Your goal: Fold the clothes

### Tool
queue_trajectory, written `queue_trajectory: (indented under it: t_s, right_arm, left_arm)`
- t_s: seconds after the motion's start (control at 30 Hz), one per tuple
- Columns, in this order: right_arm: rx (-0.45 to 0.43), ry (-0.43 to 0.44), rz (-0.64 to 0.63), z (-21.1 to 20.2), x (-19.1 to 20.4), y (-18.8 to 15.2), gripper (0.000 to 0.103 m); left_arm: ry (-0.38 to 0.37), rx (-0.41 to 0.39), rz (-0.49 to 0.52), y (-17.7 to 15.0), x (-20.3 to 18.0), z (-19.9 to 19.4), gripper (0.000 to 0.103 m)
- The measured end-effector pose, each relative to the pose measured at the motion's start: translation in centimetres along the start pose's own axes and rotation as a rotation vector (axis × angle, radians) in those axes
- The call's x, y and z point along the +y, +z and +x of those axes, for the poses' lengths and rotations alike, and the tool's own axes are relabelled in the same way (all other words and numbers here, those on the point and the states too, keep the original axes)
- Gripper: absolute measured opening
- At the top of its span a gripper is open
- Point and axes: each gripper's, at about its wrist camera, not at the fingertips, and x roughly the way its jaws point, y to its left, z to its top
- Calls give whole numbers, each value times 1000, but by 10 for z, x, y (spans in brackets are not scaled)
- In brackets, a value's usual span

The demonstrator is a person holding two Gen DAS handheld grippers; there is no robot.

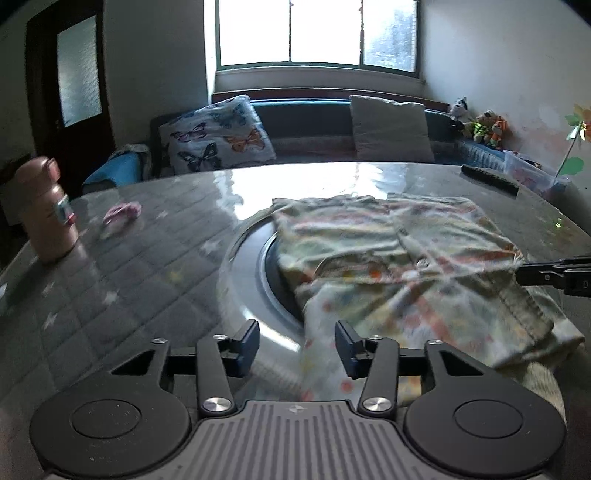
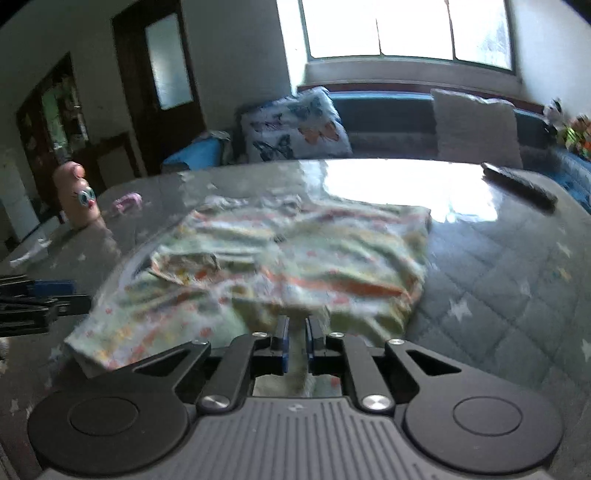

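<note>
**Room and Background**

A wide multi-pane window (image 1: 317,33) on the far wall admits strong daylight, overexposed in both views. Below it runs a dark blue sofa (image 1: 306,122) carrying a butterfly-print cushion (image 1: 218,134) and a plain pale cushion (image 1: 391,127). Small plush toys (image 1: 480,123) sit at the sofa's right end. A dark wooden door (image 1: 74,81) with a frosted glass panel stands at left. Walls are off-white. The glossy quilted-pattern surface (image 1: 147,258) reflects the window glare.
</note>
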Motion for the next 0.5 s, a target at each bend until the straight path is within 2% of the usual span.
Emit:
queue_trajectory:
  t_s: [0.1,0.33,0.5]
  right_arm:
    - [-5,23,-42,9,6,6,18]
    - [60,56,-79,34,7,2,19]
    - [69,67,-142,17,10,-8,23]
  left_arm:
    - [-8,-3,16,10,-6,9,41]
    - [-3,53,83,8,-16,44,42]
    - [-2,45,110,0,-16,36,42]
